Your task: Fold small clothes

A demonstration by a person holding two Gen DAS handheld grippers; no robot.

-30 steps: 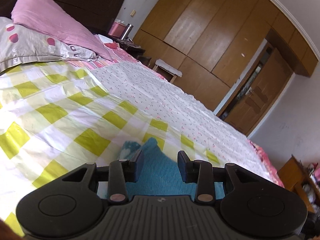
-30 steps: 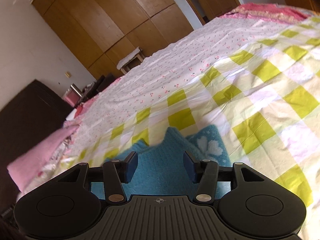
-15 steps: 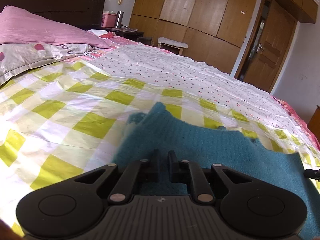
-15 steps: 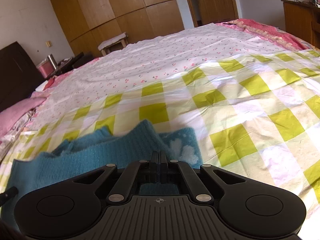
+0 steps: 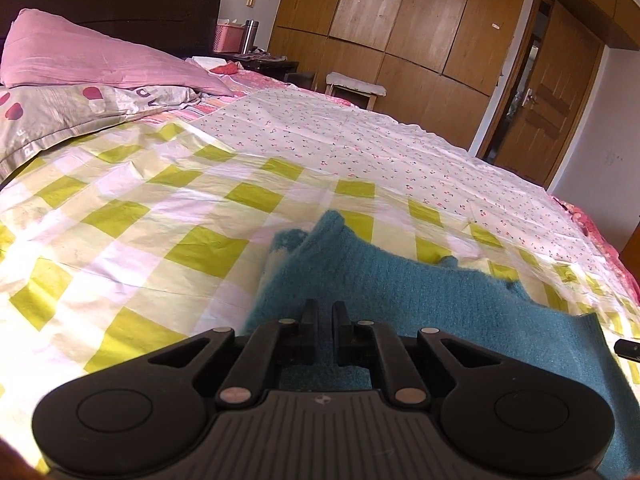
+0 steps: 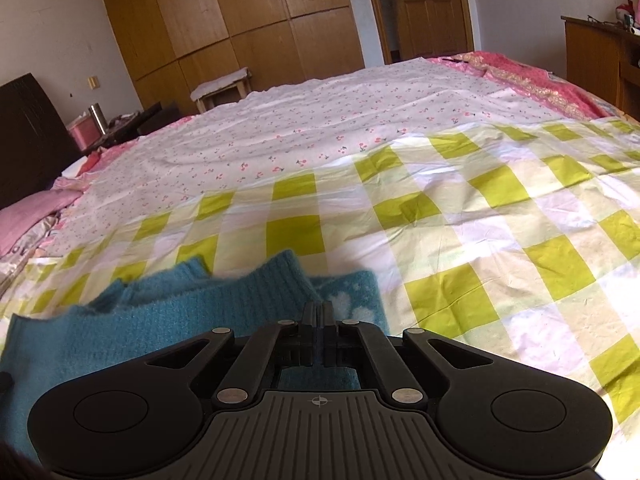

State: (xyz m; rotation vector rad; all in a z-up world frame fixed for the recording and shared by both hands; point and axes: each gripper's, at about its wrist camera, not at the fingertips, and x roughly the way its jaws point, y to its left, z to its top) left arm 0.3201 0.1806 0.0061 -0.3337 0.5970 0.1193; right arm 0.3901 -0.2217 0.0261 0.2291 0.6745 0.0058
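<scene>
Jaws of both the left gripper [image 5: 324, 312] and right gripper [image 6: 319, 314] are clenching the teal sweater [image 5: 420, 292] lying on the near bed [image 5: 160, 208], so lifting both corners evenly should be keeping the fold straight.

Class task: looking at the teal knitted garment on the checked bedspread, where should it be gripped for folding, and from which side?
Grip the teal knitted garment at its near edge, one corner per hand-held gripper, coming from the near side, low over the checked bedspread. It lies flat and limp, so two spaced pinches should keep the edge straight.
</scene>
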